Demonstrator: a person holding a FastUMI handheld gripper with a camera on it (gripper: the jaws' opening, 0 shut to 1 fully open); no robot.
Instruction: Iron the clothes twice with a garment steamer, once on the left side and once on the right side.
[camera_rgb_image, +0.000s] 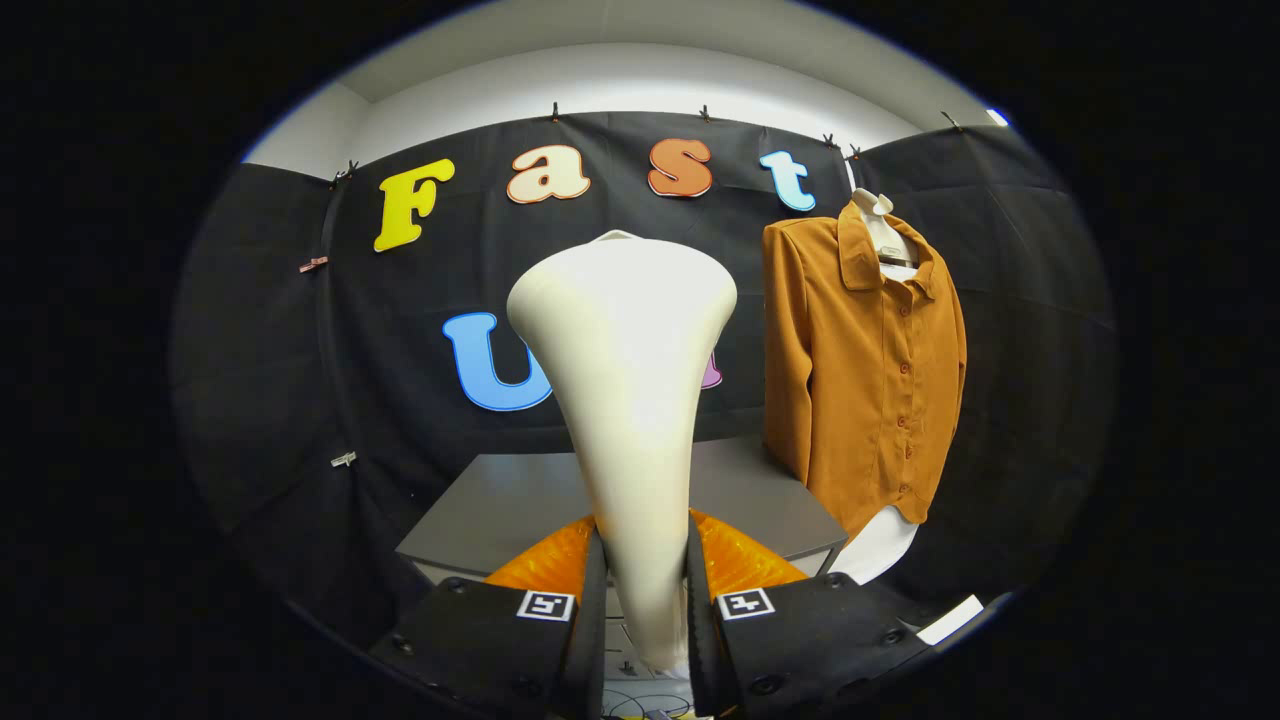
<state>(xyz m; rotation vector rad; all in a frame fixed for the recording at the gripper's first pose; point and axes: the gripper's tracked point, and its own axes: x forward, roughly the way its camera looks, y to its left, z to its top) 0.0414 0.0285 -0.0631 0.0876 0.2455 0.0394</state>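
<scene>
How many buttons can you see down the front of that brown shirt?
5, in a line down the front of the brown shirt, which hangs beyond the claw. The claw is shut on the steamer. More buttons may hide under the collar or hem.

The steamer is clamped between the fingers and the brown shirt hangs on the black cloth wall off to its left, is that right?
Not quite. In the gripper view the shirt hangs to the right of the steamer, not the left. The hand-held gripper does clamp the steamer between its fingers.
</scene>
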